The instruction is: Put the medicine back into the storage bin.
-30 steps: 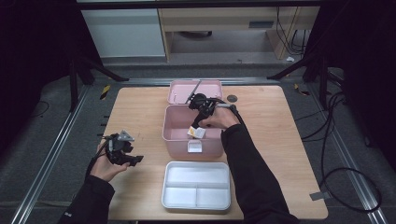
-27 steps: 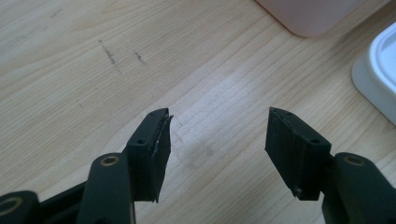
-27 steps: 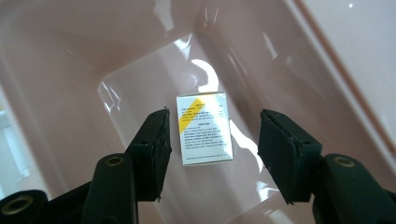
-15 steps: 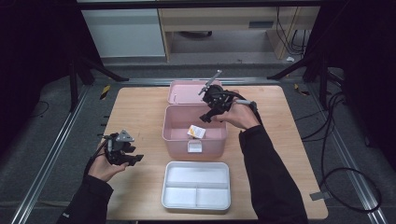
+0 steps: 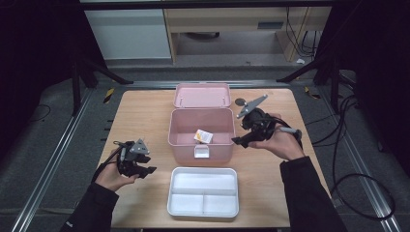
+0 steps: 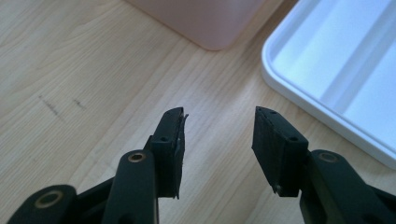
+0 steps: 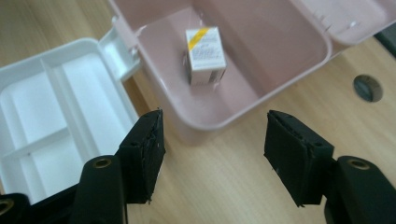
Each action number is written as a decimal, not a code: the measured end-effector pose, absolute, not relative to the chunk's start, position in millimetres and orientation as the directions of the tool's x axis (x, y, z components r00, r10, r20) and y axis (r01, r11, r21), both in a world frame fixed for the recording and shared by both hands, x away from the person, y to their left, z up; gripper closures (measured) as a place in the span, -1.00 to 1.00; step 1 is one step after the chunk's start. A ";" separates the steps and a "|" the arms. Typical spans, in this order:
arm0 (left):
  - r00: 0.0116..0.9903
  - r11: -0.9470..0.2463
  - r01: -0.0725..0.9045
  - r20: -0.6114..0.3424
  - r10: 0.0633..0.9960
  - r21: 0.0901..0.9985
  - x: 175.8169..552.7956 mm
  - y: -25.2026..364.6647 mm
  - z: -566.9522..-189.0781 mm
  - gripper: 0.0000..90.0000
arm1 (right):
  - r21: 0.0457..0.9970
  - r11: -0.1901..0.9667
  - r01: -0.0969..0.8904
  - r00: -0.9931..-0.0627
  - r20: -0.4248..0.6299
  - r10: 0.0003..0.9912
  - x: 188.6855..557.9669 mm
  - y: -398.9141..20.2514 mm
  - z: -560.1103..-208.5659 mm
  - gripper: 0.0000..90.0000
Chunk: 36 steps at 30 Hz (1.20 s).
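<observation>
Right now, from the high view, the pink box (image 5: 201,135) stands open mid-table with a small white carton (image 5: 203,137) lying on its floor, close to the near wall. Its lid (image 5: 201,94) lies flat just behind it, and a white divided tray (image 5: 203,192) sits in front, near the table's front edge. The right gripper (image 5: 238,141) hangs just off the box's right wall with nothing in it. The left gripper (image 5: 149,170) rests low over the wood, left of the tray, also empty; its jaws have just been closing a little, with nothing between them.

From the left gripper view, those jaws are spread over bare table (image 6: 93,70), a corner of the box ahead and the tray's rim at the right.

From the right gripper view, the jaws stand apart outside the box's wall, looking down at the carton; they opened a little further within the last second, with nothing between them.

I'd judge the work is loading or clearing the box, and this hand is pulling clear. To go back in well, it should come over the wall from above and take the carton across its narrow sides. The near wall crowds the carton, so one jaw has little room. A small dark disc (image 5: 240,101) on the wood beside the lid is no bother.
</observation>
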State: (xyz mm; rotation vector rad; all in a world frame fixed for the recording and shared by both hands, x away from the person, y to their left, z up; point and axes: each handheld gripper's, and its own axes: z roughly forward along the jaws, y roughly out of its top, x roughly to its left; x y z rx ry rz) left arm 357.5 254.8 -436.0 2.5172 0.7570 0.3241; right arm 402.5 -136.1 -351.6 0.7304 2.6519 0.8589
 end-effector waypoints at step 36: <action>0.956 -0.866 0.244 0.041 0.290 0.437 332.5 188.0 -448.7 0.39 | 0.505 0.800 0.324 -0.913 -0.055 0.404 340.4 -132.2 -455.6 0.16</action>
